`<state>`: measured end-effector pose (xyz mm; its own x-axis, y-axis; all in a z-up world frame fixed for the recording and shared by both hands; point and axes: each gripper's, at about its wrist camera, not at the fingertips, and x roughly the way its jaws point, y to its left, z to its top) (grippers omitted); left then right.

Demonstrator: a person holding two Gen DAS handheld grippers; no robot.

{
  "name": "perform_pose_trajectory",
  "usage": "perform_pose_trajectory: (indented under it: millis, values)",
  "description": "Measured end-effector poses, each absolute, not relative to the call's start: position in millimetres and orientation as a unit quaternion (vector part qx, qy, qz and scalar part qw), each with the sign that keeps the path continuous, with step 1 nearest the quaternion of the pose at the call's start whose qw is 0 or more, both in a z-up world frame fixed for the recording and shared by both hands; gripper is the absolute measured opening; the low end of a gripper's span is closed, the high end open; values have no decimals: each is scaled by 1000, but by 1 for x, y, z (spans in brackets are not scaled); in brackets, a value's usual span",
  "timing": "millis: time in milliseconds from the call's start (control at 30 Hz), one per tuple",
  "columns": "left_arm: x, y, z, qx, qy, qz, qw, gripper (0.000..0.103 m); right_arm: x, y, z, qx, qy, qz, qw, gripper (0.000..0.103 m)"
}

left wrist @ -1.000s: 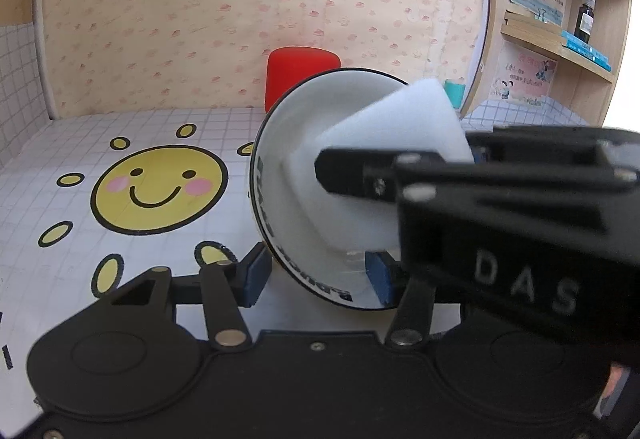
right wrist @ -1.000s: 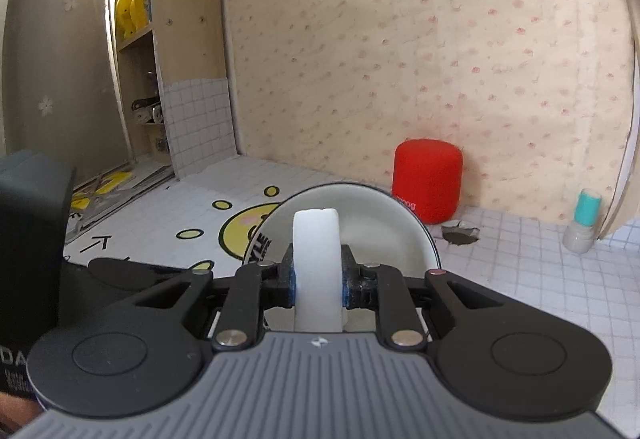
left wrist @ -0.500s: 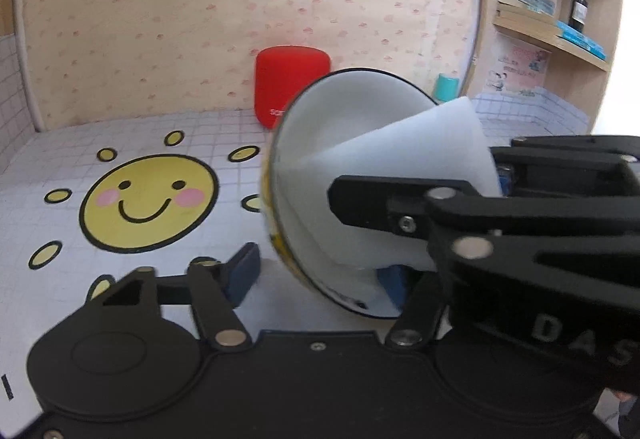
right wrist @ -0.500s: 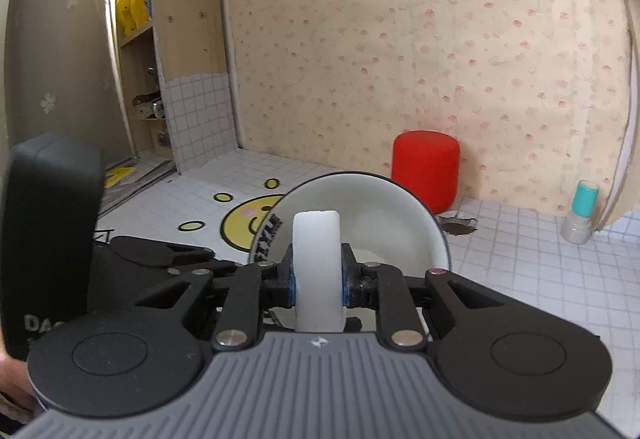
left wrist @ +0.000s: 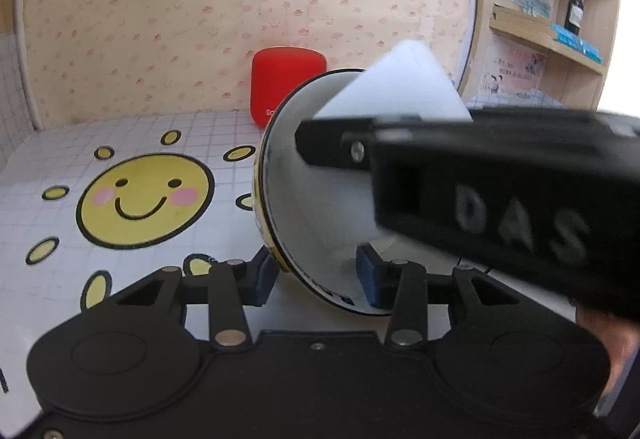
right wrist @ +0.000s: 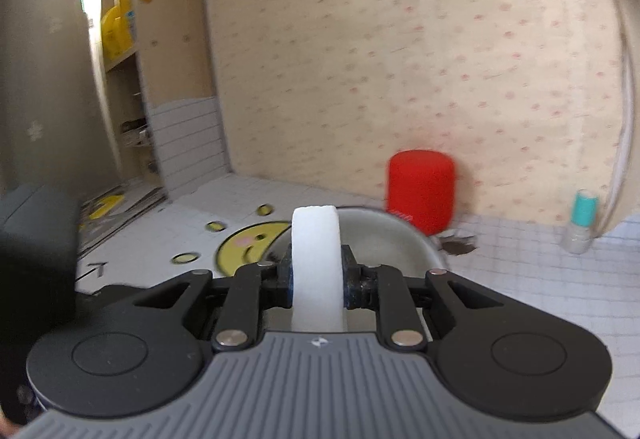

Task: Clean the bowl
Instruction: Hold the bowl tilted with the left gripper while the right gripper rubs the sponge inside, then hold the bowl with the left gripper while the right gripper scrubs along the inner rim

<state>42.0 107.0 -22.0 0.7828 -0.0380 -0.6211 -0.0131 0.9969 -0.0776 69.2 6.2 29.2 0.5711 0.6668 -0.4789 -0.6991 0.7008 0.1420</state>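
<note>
Bowl (left wrist: 320,199) tipped on edge, clamped at rim in left gripper (left wrist: 316,281) fingers above bench (left wrist: 60,159); sponge (right wrist: 317,267) squeezed in right gripper (right wrist: 318,285): hard scrubbing could lever rim loose.

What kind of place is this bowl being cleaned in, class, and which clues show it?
Probably a staged home-style corner, not a real kitchen: a patterned paper wall, a grid-tiled tabletop with a smiling sun sticker, and wooden shelves holding a small bottle.

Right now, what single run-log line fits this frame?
phase: wiping | left gripper: shut on bowl rim, bowl tilted | right gripper: shut on sponge, at the bowl's upper rim | motion blur
</note>
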Motion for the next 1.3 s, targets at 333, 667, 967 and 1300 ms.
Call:
perform_pose_trajectory:
  millis: [333,667,967,1300]
  values:
    - [43,106,-22,-33,330,-4,943,44,72,-1,28,-49,256,366,893,22]
    - [43,109,-22,-36,330,-6,943,44,77,10,31,-44,250,386,887,22]
    - [42,108,-22,-30,330,-6,943,45,72,2,25,-61,263,385,882,22]
    - [44,105,-21,-9,331,17,943,69,74,3,25,-55,263,378,886,22]
